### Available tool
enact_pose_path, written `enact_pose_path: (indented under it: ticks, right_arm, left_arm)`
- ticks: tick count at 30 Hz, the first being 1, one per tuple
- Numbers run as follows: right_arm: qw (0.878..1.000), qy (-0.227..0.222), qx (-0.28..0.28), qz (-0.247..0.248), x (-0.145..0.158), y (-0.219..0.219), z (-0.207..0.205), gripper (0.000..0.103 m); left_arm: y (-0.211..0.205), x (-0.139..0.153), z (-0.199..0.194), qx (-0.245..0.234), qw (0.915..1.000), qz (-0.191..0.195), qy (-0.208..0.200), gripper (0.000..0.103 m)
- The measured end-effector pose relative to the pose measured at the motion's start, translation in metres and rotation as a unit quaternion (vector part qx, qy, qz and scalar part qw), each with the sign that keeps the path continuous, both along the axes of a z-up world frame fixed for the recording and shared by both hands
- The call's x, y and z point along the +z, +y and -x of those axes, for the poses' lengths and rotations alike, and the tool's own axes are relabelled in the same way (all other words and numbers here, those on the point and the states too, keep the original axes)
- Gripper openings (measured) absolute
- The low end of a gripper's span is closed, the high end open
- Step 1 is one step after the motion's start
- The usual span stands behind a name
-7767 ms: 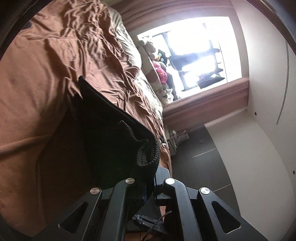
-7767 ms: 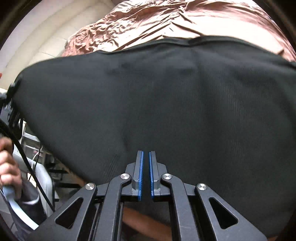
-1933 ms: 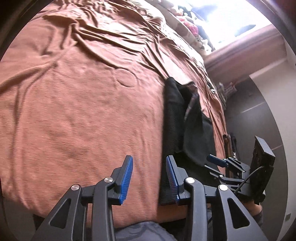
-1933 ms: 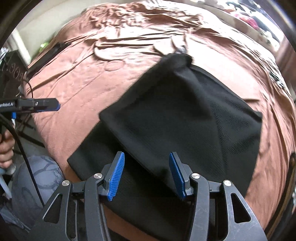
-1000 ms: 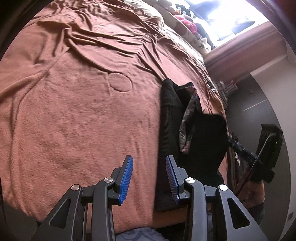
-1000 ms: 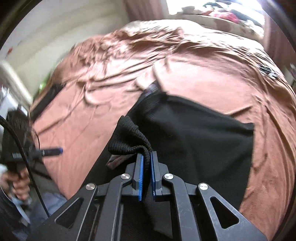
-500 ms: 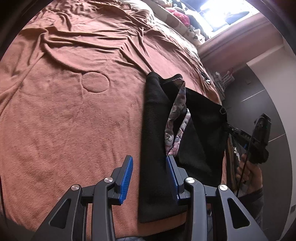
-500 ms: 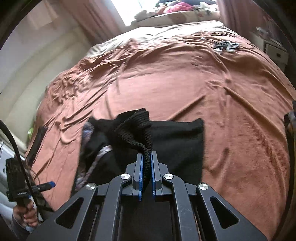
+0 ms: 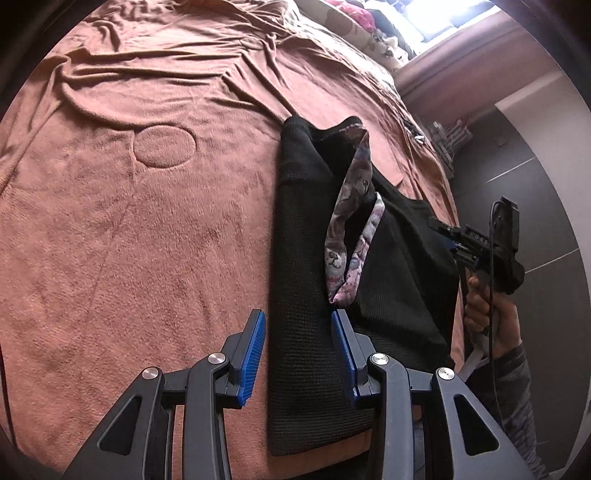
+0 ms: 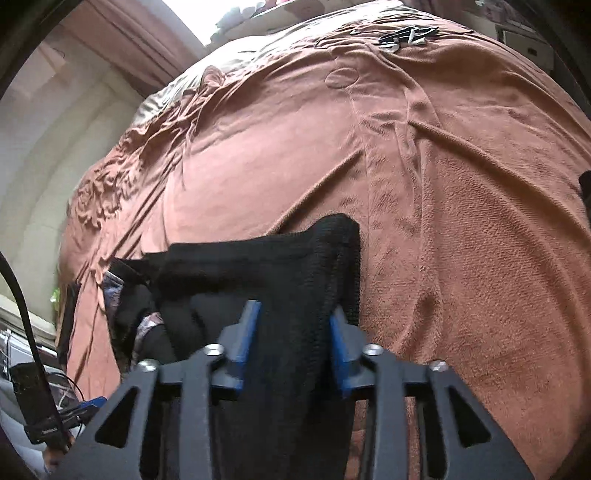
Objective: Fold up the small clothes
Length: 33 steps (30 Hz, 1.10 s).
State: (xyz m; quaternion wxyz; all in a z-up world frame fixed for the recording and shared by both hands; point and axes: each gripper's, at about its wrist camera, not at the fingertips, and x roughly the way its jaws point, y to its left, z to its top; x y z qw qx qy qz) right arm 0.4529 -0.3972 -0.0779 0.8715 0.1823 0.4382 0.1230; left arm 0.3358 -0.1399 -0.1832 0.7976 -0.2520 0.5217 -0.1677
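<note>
Lying folded at the bed's (image 9: 147, 221) near edge, the black garment (image 9: 306, 295) sits between both wide-open, empty tongs (image 9: 298, 350) (image 10: 293, 338).

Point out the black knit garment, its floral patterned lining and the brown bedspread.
black knit garment (image 9: 303, 258), left wrist view, folded left panel.
floral patterned lining (image 9: 341, 236), left wrist view, exposed strip.
brown bedspread (image 10: 461, 184), right wrist view, bare area.

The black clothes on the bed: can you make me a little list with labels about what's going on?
garment: black knit garment, partly folded, lying flat
lining: floral patterned fabric showing at the fold
surface: brown blanket, wrinkled, covering the bed
left tongs: left tongs open, either side of the garment's near strip, not pinching
right tongs: right tongs open, over the garment's other side
far end of the bed: small dark item, too small to identify
</note>
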Motion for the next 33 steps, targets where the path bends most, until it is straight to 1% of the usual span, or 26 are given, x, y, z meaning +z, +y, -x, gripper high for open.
enact_pose_path:
  ticks: [4,6,7,8,10,12,15,16,18,19,21,23,24,25,30,33]
  right_arm:
    - [0.999,-0.012,-0.012,0.030,0.000,-0.006,-0.009,0.036]
    - [0.999,-0.018,-0.018,0.039,0.004,-0.009,-0.012,0.026]
    - [0.999,-0.021,-0.018,0.045,0.005,-0.007,-0.011,0.014]
    - [0.998,-0.024,-0.020,0.054,0.006,-0.007,-0.011,0.007]
    - [0.997,-0.029,-0.027,0.069,0.008,-0.008,-0.013,0.004]
    - [0.996,-0.031,-0.033,0.081,0.009,-0.006,-0.015,0.004]
    - [0.992,-0.025,-0.055,0.115,0.011,-0.006,-0.016,0.004]
    - [0.991,-0.020,-0.062,0.118,0.013,-0.005,-0.016,0.005]
    - [0.993,-0.015,-0.058,0.103,0.018,-0.004,-0.010,0.005]
    - [0.994,-0.019,-0.047,0.097,0.021,-0.001,-0.006,0.006]
    - [0.994,-0.027,-0.024,0.106,0.029,0.009,0.005,0.016]
    - [0.992,-0.038,0.002,0.117,0.036,0.021,0.017,0.044]
    - [0.991,-0.048,0.018,0.126,0.041,0.031,0.025,0.049]
    - [0.989,-0.054,0.028,0.132,0.044,0.037,0.031,0.051]
    - [0.982,-0.066,0.099,0.145,0.051,0.069,0.056,0.051]
    - [0.972,-0.072,0.154,0.162,0.049,0.095,0.069,0.051]
  left_arm:
    - [-0.004,-0.003,-0.003,-0.002,1.0000,-0.007,0.004,0.038]
    - [-0.006,-0.004,-0.004,-0.006,0.9999,-0.013,0.007,0.038]
    - [-0.009,-0.004,-0.004,-0.011,0.9997,-0.020,0.008,0.038]
    - [-0.013,-0.005,-0.005,-0.019,0.9992,-0.033,0.009,0.038]
    - [-0.018,-0.008,-0.005,-0.026,0.9985,-0.047,0.013,0.038]
    - [-0.023,-0.014,-0.005,-0.036,0.9972,-0.061,0.023,0.038]
    - [-0.026,-0.024,-0.005,-0.042,0.9951,-0.079,0.041,0.038]
    - [-0.025,-0.026,-0.005,-0.042,0.9951,-0.079,0.042,0.038]
    - [-0.023,-0.025,-0.003,-0.038,0.9955,-0.076,0.041,0.038]
    - [-0.022,-0.024,-0.002,-0.035,0.9959,-0.073,0.040,0.038]
    - [-0.019,-0.024,0.000,-0.030,0.9968,-0.065,0.037,0.038]
    - [-0.015,-0.024,0.004,-0.023,0.9980,-0.048,0.035,0.038]
    - [-0.013,-0.023,0.006,-0.021,0.9982,-0.043,0.035,0.038]
    - [-0.009,-0.023,0.010,-0.017,0.9986,-0.037,0.034,0.038]
    - [-0.001,-0.018,0.016,-0.001,0.9995,-0.015,0.028,0.038]
    - [0.001,-0.015,0.020,0.008,0.9998,-0.001,0.020,0.038]
